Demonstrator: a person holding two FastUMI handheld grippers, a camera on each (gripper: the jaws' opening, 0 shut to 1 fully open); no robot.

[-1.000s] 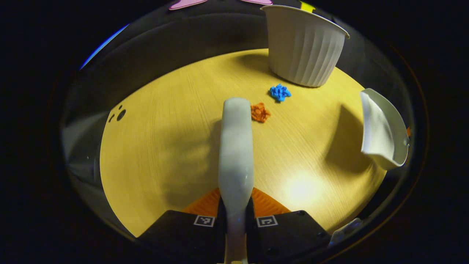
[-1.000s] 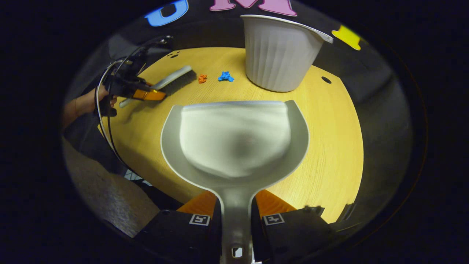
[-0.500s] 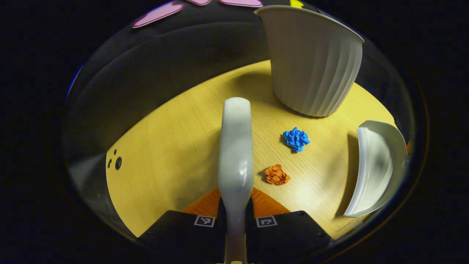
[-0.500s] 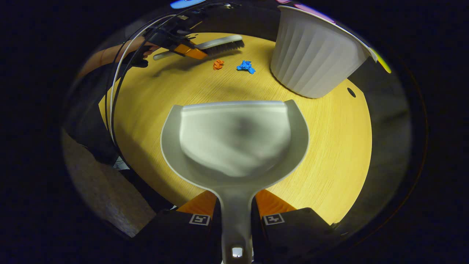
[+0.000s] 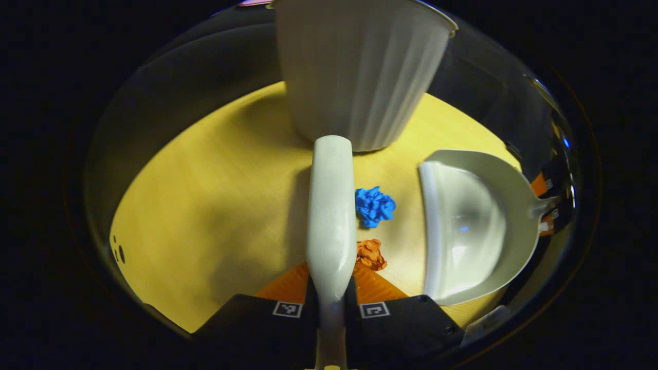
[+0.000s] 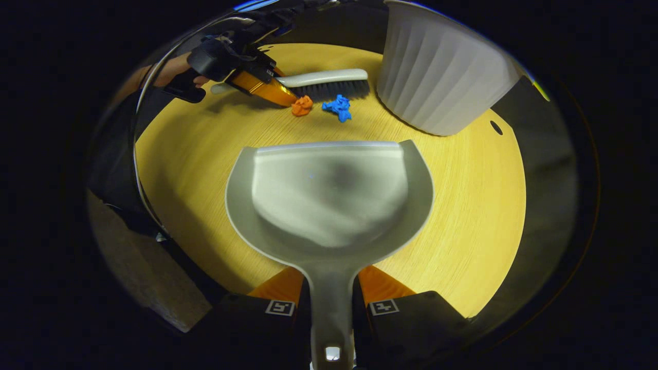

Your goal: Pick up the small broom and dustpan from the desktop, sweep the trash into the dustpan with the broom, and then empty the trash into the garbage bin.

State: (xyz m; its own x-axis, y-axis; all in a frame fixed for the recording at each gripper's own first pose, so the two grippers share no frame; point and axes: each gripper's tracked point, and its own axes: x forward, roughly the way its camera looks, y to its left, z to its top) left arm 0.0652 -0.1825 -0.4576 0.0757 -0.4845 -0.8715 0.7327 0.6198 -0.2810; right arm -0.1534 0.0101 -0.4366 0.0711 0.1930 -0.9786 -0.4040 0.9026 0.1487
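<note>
My left gripper [image 5: 331, 288] is shut on the handle of the small white broom [image 5: 330, 216], whose back runs up the middle of the left gripper view. Just right of the broom lie a blue paper wad [image 5: 374, 206] and an orange paper wad [image 5: 370, 254]. My right gripper [image 6: 331, 295] is shut on the handle of the grey dustpan [image 6: 329, 200], whose open lip faces the wads. In the right gripper view the broom [image 6: 329, 83] has its dark bristles down behind the orange wad [image 6: 302, 106] and blue wad [image 6: 337, 107], held by the left gripper [image 6: 259, 86].
A white ribbed garbage bin [image 5: 360, 72] stands on the yellow wooden tabletop [image 5: 205, 205], just beyond the broom's tip; in the right gripper view the bin [image 6: 444, 82] is at the upper right. A hand and black cables [image 6: 169, 77] sit at the table's left edge.
The broom has swung in behind the two wads, close to the bin. The dustpan has moved nearer the wads, its lip now facing them.
</note>
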